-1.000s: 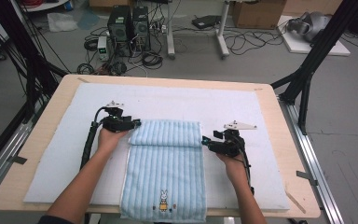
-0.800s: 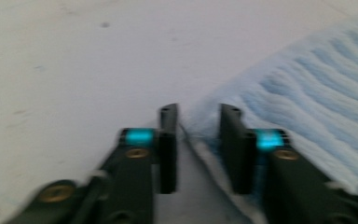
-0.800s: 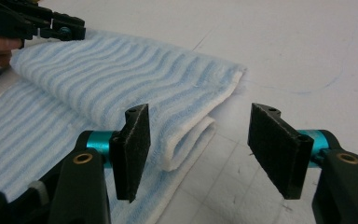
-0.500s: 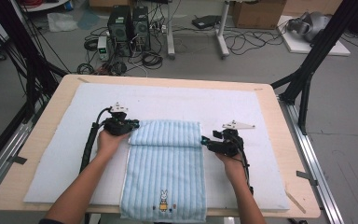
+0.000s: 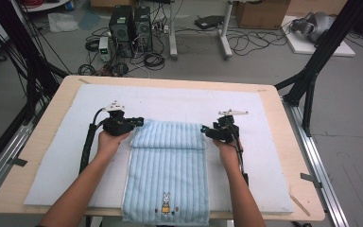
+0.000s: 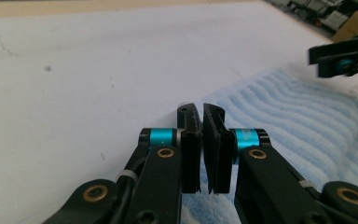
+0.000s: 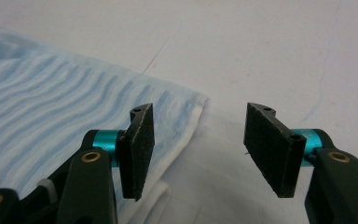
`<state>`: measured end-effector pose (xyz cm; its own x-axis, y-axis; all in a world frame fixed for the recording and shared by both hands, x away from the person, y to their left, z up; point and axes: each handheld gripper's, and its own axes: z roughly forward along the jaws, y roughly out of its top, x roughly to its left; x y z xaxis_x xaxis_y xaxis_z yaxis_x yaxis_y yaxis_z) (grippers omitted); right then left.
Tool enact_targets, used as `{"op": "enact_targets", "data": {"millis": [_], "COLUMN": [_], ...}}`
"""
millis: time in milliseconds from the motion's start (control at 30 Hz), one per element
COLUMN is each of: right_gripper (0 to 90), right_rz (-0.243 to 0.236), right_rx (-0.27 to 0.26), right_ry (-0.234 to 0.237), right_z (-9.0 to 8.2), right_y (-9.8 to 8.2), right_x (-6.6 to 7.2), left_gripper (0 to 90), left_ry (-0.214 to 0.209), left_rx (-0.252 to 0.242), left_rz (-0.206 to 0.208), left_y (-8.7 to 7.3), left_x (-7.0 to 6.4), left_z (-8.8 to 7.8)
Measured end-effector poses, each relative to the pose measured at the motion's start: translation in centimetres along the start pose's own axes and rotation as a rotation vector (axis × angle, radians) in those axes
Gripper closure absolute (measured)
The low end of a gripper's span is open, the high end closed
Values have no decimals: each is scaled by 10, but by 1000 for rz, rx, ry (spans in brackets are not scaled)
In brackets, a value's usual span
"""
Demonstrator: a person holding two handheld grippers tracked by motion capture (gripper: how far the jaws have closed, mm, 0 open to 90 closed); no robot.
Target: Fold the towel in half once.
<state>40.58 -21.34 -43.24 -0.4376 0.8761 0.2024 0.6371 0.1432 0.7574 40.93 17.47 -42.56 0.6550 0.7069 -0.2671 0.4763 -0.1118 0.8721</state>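
On the white mat, your left gripper (image 6: 201, 147) has just clamped the folded towel (image 5: 168, 165) corner; your right gripper (image 7: 198, 149), jaws half-wide and closing, still needs its corner before lifting.

1. This looks like a lab or workshop.
2. Computer boxes (image 5: 131, 26) stand on the grey floor (image 5: 350, 118).
3. Many cables (image 5: 246, 42) lie there.
4. Black metal legs (image 5: 319, 56) stand beside the wooden surface (image 5: 283, 113).
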Motion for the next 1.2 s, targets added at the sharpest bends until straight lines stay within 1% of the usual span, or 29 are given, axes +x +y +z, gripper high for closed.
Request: {"op": "enact_targets", "data": {"millis": [33, 67, 133, 167, 200, 233, 267, 300, 333, 367, 433, 467, 500, 533, 567, 667, 733, 900, 967, 1000, 1033, 1133, 1200], "right_gripper": [491, 509, 540, 558, 593, 642, 695, 737, 774, 823, 849, 858, 863, 868, 881, 881, 882, 882, 884, 884, 884, 884, 884], "right_rz": [-6, -14, -27, -33, -33, -27, -32, -54, -66, -77, -108, -114, -104, -84, -78, -92, -96, -90, -92, -88, -76, -41, -37], "right_rx": [9, 27, 69, 85, 80, 70, 75, 80, 80, 81, 94, 91, 86, 79, 68, 37, 18, -19, -31, -41, -45, -88, -105], "right_ry": [2, -5, -25, -43, -59, -65, -80, -103, -108, -98, -104, -101, -86, -62, -49, -27, -3, 19, 27, 27, 37, 73, 94], "right_z": [5, 11, 24, 29, 33, 34, 35, 35, 35, 35, 35, 34, 33, 31, 28, 17, 11, -1, -5, -7, -10, -20, -28], "right_y": [3, 6, 9, 9, 10, 10, 11, 11, 12, 12, 12, 13, 13, 13, 13, 14, 14, 15, 15, 14, 14, 10, 7], "right_x": [1, 2, 5, 5, 6, 6, 6, 7, 7, 8, 11, 12, 12, 12, 12, 15, 16, 18, 19, 19, 18, 17, 17], "left_gripper": [852, 852, 852, 852, 852, 852, 852, 852, 852, 852, 852, 852, 852, 852, 852, 853, 853, 853, 853, 853, 853, 853, 853], "left_ry": [-9, -17, -34, -37, -42, -41, -40, -36, -34, -33, -32, -35, -39, -41, -46, -61, -71, -70, -77, -74, -79, -91, -100], "left_rx": [-6, -5, 4, 5, 6, 6, 0, -12, -6, -5, -6, -11, -11, -16, -22, -32, -37, -56, -65, -69, -68, -77, -79], "left_rz": [-1, -5, -17, -19, -16, -15, -14, -15, -20, -27, -34, -36, -36, -39, -41, -45, -45, -43, -51, -54, -55, -60, -61], "left_y": [1, 0, 0, 0, 0, 0, 0, -2, -2, -3, -4, -3, -3, -2, -2, -1, -1, -1, 0, 0, 0, 1, 1], "left_x": [-1, -1, 0, 0, 0, -1, -1, -1, 0, 1, 3, 2, 2, 2, 1, -2, -4, -7, -7, -8, -8, -10, -13], "left_z": [-1, -1, -2, -2, -3, -4, -4, -5, -6, -6, -8, -8, -10, -11, -13, -17, -20, -28, -31, -32, -34, -38, -42]}}
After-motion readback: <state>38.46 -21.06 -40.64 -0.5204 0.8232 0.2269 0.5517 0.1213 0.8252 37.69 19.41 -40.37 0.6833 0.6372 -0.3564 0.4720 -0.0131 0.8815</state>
